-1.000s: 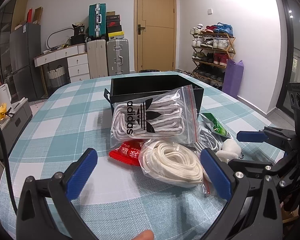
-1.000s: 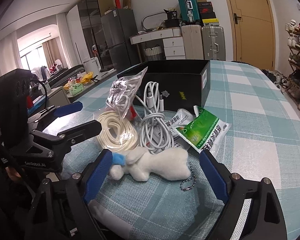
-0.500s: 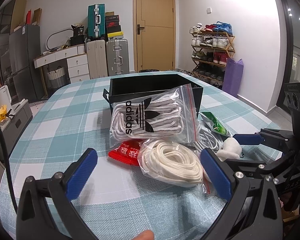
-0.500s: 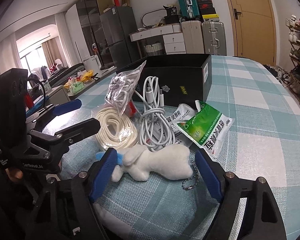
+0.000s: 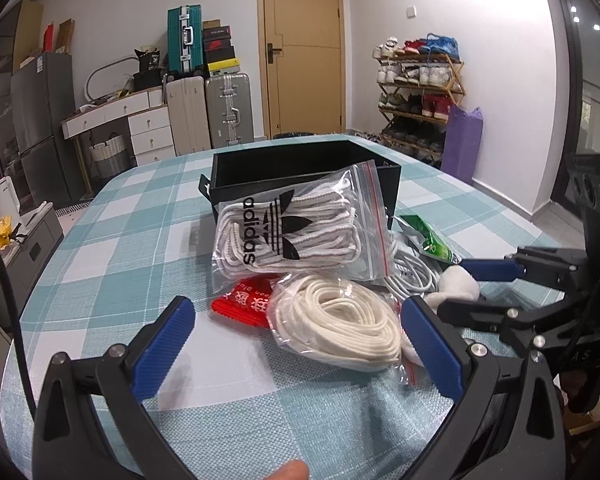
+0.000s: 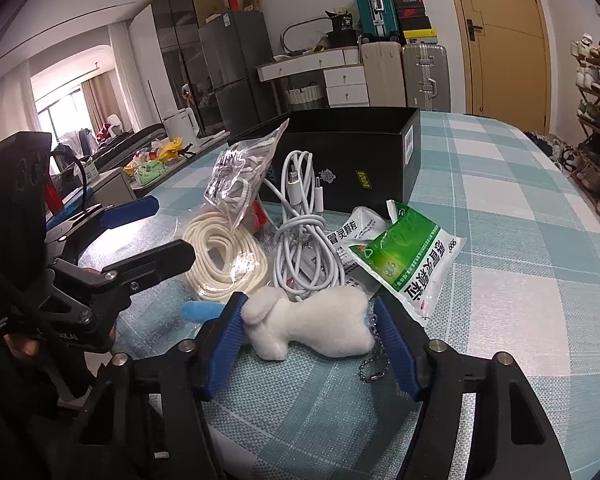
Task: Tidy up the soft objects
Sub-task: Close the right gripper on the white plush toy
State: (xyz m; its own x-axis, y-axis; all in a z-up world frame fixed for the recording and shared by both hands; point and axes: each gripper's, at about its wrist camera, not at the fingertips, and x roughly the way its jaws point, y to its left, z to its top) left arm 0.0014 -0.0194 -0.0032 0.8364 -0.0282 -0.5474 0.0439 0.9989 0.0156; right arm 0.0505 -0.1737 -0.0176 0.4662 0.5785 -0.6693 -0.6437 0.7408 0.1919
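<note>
Left gripper (image 5: 298,342): held wide apart, nothing gripped, bagged cream cord (image 5: 340,326) lying between the pads | Right gripper (image 6: 310,326): narrowed around white plush toy (image 6: 314,328), pads at both flanks, firm contact cannot be told | Toy: lying on checked tablecloth (image 6: 520,264), in front of black box (image 6: 352,160), beside white cable (image 6: 300,248) and green sachet (image 6: 408,260).
</note>
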